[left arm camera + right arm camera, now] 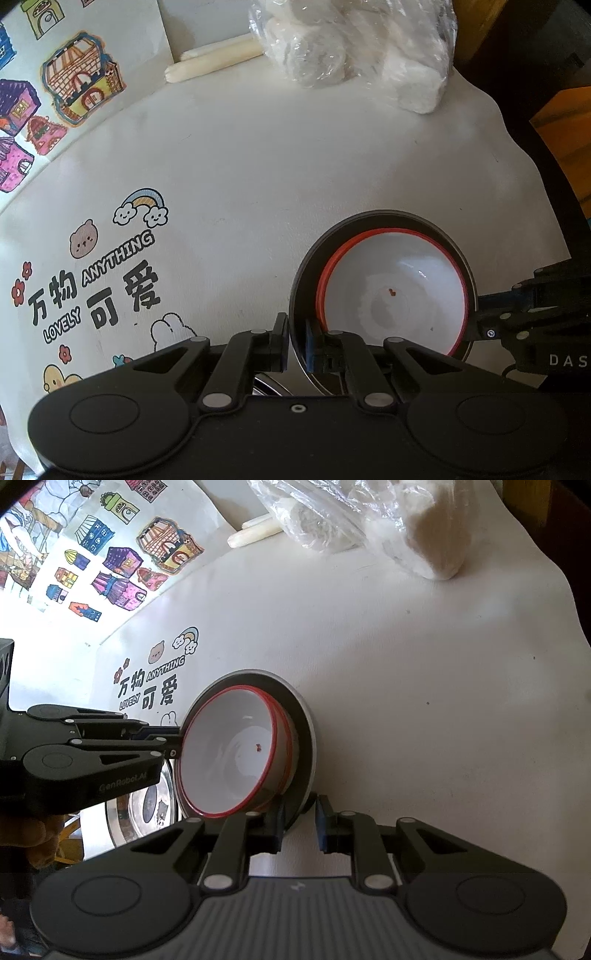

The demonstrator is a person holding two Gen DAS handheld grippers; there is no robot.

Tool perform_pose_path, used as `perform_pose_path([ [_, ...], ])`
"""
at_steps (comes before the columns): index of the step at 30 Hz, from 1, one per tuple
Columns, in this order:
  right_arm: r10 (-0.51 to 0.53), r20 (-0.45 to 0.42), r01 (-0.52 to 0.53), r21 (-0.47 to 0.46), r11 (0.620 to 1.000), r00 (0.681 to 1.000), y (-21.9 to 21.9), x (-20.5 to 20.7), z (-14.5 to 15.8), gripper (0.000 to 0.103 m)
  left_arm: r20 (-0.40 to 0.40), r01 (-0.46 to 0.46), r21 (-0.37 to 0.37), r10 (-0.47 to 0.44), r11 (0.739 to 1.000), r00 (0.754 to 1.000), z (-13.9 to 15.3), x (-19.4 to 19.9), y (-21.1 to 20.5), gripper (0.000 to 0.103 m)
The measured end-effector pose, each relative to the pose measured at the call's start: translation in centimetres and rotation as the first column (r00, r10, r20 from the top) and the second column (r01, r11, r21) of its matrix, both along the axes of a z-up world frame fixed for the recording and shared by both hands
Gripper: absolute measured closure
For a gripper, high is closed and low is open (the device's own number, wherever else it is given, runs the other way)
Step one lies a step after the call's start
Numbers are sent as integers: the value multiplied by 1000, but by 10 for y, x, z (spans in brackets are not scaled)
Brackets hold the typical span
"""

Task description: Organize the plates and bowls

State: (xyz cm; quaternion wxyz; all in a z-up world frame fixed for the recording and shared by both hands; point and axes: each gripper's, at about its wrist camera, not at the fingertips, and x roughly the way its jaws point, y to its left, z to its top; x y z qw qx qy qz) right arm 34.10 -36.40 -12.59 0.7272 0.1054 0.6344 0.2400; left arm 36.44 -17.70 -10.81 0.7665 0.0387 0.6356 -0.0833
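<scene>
The white cloth-covered table [295,166] fills both views, cartoon print with a rainbow and bear [107,266] at the lower left of the left wrist view and coloured house drawings [122,561] across the upper left of the right wrist view. Up top sits a crinkled clear plastic bag of white round pieces [351,48], with two pale sticks [214,59] just beside it on its left. Centre stage now: a dark round plate with a grey rim [304,746], tilted up off the cloth, carrying a stack of white bowls with red rims [236,753] inside it. The left gripper [297,341] is pinched tight on the plate's edge at the lower centre of its own view, one finger inside the rim and one outside. The right gripper [300,819] is clamped narrow on the opposite edge, low in its view. At the lower left of the right wrist view a shiny metal bowl [147,805] peeks out under the left gripper.
</scene>
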Motion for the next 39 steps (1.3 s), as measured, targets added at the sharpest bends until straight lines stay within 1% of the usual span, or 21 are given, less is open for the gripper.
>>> perform_pose_path([
  [5, 14, -10, -14, 3, 1000, 1000, 0, 1, -1, 82, -6, -5, 10, 5, 1000, 1000, 0, 1, -1, 96],
  [10, 6, -34, -5, 23, 1000, 999, -1, 2, -4, 82, -8, -15, 11, 15, 1000, 1000, 0, 3, -1, 96],
  [14, 9, -34, -8, 26, 1000, 999, -2, 2, -4, 82, 0, -24, 14, 24, 1000, 1000, 0, 1, -1, 96],
  [16, -5, -43, 6, 37, 999, 999, -4, 2, -4, 83, 5, -47, 1, 47, 999, 999, 0, 0, 1, 97],
  [18, -20, -48, 22, 45, 999, 999, -8, 3, -5, 84, -6, -80, -23, 80, 997, 997, 0, -1, 4, 97],
  [20, -39, -49, 41, 49, 998, 998, -12, 4, -4, 85, -12, -92, -31, 92, 995, 996, -1, -2, 5, 97],
  [27, -59, -61, 62, 59, 996, 996, -19, 2, -3, 85, -12, -103, -33, 103, 994, 995, 0, -1, 0, 96],
  [39, -88, -51, 91, 65, 994, 995, -27, 2, 1, 86, -12, -115, -62, 114, 991, 993, 2, -1, -1, 96],
])
